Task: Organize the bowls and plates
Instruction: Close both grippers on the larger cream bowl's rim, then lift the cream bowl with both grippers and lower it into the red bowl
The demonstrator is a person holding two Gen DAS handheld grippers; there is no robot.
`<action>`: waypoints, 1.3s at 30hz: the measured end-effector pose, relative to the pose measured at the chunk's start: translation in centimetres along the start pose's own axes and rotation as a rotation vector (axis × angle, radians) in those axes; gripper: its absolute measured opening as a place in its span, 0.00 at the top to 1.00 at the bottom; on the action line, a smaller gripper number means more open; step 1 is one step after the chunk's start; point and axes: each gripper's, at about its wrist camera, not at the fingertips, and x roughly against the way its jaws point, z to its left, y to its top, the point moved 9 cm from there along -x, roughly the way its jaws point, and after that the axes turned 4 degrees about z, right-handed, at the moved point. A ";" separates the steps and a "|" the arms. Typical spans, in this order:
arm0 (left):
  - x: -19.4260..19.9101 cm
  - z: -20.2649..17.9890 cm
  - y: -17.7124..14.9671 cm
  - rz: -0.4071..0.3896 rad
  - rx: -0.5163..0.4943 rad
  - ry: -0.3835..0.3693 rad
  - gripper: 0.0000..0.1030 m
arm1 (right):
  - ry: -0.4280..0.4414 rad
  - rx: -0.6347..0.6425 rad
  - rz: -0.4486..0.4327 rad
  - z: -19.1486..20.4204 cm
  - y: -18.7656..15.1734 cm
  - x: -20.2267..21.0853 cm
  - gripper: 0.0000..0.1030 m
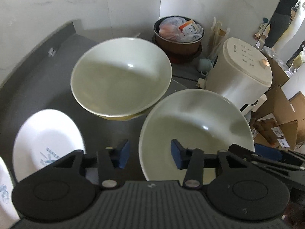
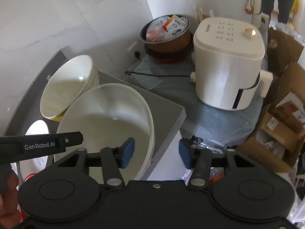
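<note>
- The left gripper [image 1: 149,155] has its jaws apart, one on each side of the near bowl's [image 1: 196,126] left rim, not pinching.
- The right gripper [image 2: 156,153] is spread over that bowl's right rim.
- This bowl sits at the counter's [image 2: 164,105] right corner.
- The far bowl [image 1: 121,76] is just behind it.
- A white plate [image 1: 45,139] lies to the left.

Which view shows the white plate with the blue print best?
The left wrist view: the white plate lies on the grey counter, most of its face and blue print visible, its lower edge behind the left gripper. The right wrist view shows only slivers of the plate behind that gripper's arm.
</note>
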 end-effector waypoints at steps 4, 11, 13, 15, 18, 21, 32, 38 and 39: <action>-0.8 0.0 -0.1 0.018 0.008 -0.004 0.72 | 0.010 -0.005 0.015 0.2 0.0 -1.0 0.77; -1.4 1.2 0.0 0.030 0.079 0.004 0.88 | 0.004 -0.010 -0.019 0.4 0.1 -0.8 0.91; -1.4 1.3 0.0 0.028 0.086 0.006 0.91 | 0.013 -0.020 -0.021 0.3 0.1 -0.7 0.91; -1.4 1.4 -0.1 0.025 0.089 0.009 0.93 | 0.018 -0.022 -0.028 0.2 0.2 -0.3 0.91; -1.3 1.5 -0.3 0.032 0.104 0.006 0.93 | 0.020 -0.015 -0.046 0.2 0.4 0.5 0.91; -0.8 1.4 -0.7 0.026 0.117 -0.004 0.93 | 0.029 -0.016 -0.059 0.2 0.7 1.3 0.91; 3.6 0.8 -0.1 -0.051 0.147 -0.012 0.93 | 0.081 0.045 -0.127 1.2 1.5 5.8 0.90; 6.9 1.2 -0.1 -0.102 0.161 0.006 0.93 | 0.108 0.075 -0.142 2.2 1.4 7.6 0.90; 7.3 1.2 -0.2 -0.108 0.163 0.007 0.93 | 0.111 0.084 -0.144 2.4 1.2 7.9 0.90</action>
